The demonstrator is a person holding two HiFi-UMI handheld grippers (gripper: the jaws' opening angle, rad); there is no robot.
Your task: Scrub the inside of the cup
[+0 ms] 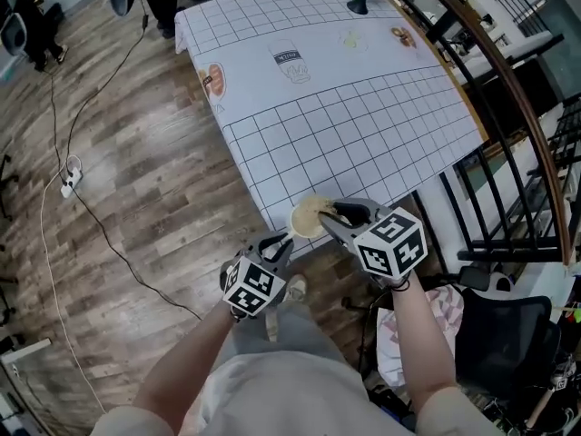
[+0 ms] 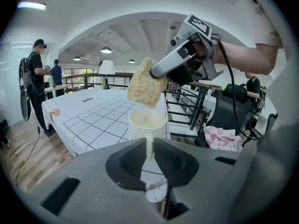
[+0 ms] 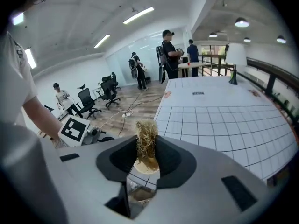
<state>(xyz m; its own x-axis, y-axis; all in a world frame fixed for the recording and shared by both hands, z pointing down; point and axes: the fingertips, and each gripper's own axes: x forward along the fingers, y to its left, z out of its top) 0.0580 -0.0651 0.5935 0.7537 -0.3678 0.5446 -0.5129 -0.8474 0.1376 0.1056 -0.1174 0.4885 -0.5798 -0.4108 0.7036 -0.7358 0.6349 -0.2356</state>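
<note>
Left gripper view shows the left tool [image 2: 149, 148] pinching the thin handle of the cream cup [image 2: 146, 125], held upright in the air by the near corner of the grid-clothed bench [image 2: 93, 120]. The right tool [image 3: 146, 146] is clamped on a straw-coloured fibrous scrubber [image 3: 147, 129]. It hangs tilted just over the cup's mouth, and whether it touches the rim is unclear.

Bright even light, ceiling lamps [image 2: 106, 50] lit, fisheye-bent edges, dark corners, soft foreground

Gridded table [image 1: 363, 107], lamp [image 3: 235, 59], railing [image 1: 513, 98], floor cable [image 1: 91, 216]
</note>
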